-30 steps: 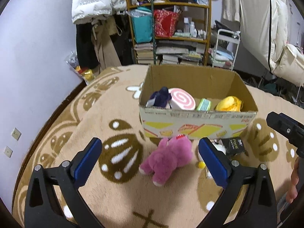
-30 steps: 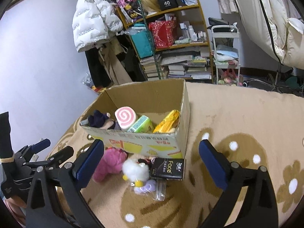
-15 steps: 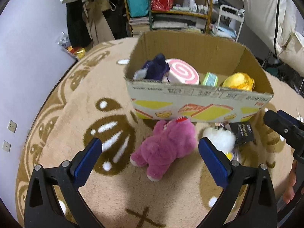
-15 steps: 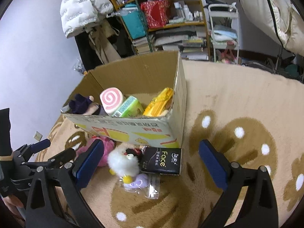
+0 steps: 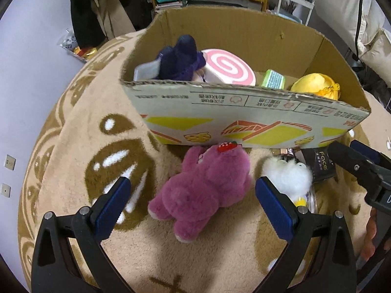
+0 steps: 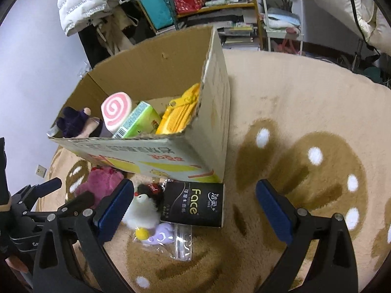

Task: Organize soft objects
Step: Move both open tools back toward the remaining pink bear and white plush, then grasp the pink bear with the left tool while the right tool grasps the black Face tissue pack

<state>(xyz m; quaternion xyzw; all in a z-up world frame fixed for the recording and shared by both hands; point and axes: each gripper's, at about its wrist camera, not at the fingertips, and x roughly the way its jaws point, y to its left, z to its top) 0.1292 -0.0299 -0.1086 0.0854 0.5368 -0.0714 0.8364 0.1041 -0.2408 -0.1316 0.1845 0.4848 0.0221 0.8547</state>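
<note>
Beige rug (image 5: 80, 161) fills more of both views than a second ago, as both grippers have come closer to the box (image 5: 244, 119) and the shelves have slid off the top. Left gripper (image 5: 193, 205) hangs with jaws released around the pink plush (image 5: 207, 185), which lies on the rug against the box front. Right gripper (image 6: 195, 207) is likewise spread, empty, over the black pack (image 6: 195, 204). Beside it, the white plush (image 6: 143, 211) is partly hidden by a finger, and the pink plush sits half behind the box.
</note>
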